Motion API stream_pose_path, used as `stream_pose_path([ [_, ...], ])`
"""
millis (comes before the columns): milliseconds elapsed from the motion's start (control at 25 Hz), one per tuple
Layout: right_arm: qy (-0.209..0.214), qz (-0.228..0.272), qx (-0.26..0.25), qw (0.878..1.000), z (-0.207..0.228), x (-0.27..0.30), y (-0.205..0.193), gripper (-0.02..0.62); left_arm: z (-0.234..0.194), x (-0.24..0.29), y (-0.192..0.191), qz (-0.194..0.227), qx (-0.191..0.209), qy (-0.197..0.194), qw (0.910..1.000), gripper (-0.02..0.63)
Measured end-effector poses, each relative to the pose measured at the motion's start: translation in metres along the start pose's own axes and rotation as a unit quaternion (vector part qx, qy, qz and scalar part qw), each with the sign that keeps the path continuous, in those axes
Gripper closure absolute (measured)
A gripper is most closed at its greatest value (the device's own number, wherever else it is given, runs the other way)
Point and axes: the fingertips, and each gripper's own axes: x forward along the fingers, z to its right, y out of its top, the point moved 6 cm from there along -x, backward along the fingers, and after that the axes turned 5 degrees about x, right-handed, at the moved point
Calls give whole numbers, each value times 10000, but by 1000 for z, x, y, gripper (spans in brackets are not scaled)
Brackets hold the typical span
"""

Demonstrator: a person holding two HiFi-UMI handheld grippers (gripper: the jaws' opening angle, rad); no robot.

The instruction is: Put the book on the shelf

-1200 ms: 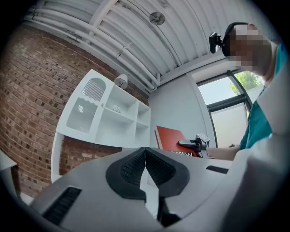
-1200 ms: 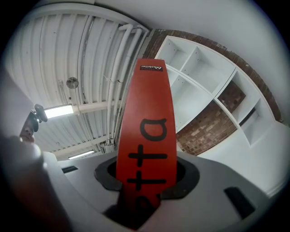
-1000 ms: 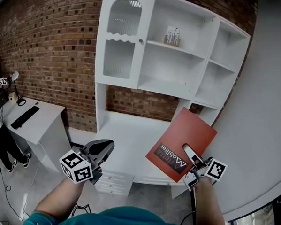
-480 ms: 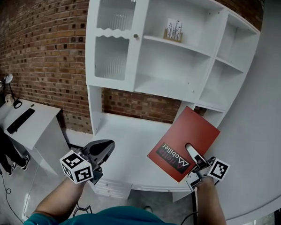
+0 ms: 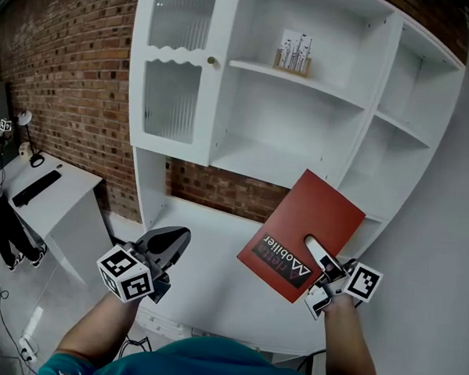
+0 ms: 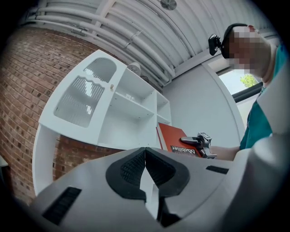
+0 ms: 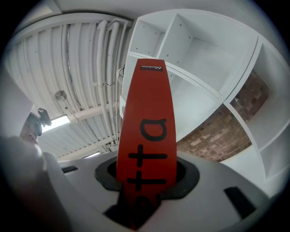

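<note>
A thin red book [image 5: 303, 229] with white lettering is clamped at its lower corner by my right gripper [image 5: 318, 260], held up tilted in front of the white shelf unit [image 5: 300, 123]. In the right gripper view the book's spine [image 7: 146, 136] rises straight out of the jaws toward the open compartments [image 7: 199, 59]. My left gripper [image 5: 171, 246] hangs lower left with jaws shut and nothing in them; in its own view its pads [image 6: 146, 170] meet, and the book [image 6: 177, 140] shows beyond at the right.
The shelf unit has a ribbed glass door [image 5: 169, 62] at upper left and a small box with bottles [image 5: 293, 53] on the upper shelf. A white counter [image 5: 214, 276] with drawers runs below. A brick wall [image 5: 60, 79] and a desk [image 5: 50, 193] stand left.
The shelf unit has grown larger and shifted in the head view as the person stepped closer. The book stays in the right gripper, raised slightly. The left gripper barely moved.
</note>
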Motion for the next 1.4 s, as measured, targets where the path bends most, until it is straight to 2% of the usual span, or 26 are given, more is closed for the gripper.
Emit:
stream_pose_path([
  [160, 137, -291, -4, 9995, 30, 16, 34, 420, -2, 42, -6, 143, 30, 266, 9995, 589],
  [280, 206, -514, -1, 9985, 45, 27, 48, 420, -2, 66, -10, 87, 9, 407, 9991, 589],
  [520, 287, -727, -118, 9969, 59, 59, 67, 420, -18, 96, -11, -30, 235, 319, 9992, 589],
  [680, -155, -774, -173, 9967, 64, 84, 82, 420, -35, 105, -5, -15, 378, 54, 9993, 589],
  [840, -550, -633, 212, 9962, 63, 115, 99, 420, -51, 104, 5, -10, 585, -395, 9975, 589],
  [960, -892, -595, 274, 9939, 71, 146, 116, 420, -79, 107, 16, 39, 765, -613, 9952, 589],
  [1160, -1416, -775, 239, 9866, 82, 186, 131, 419, -115, 105, 30, 124, 867, -785, 9931, 589],
  [1400, -1903, -980, 353, 9762, 98, 220, 139, 416, -132, 106, 39, 219, 973, -821, 9916, 589],
])
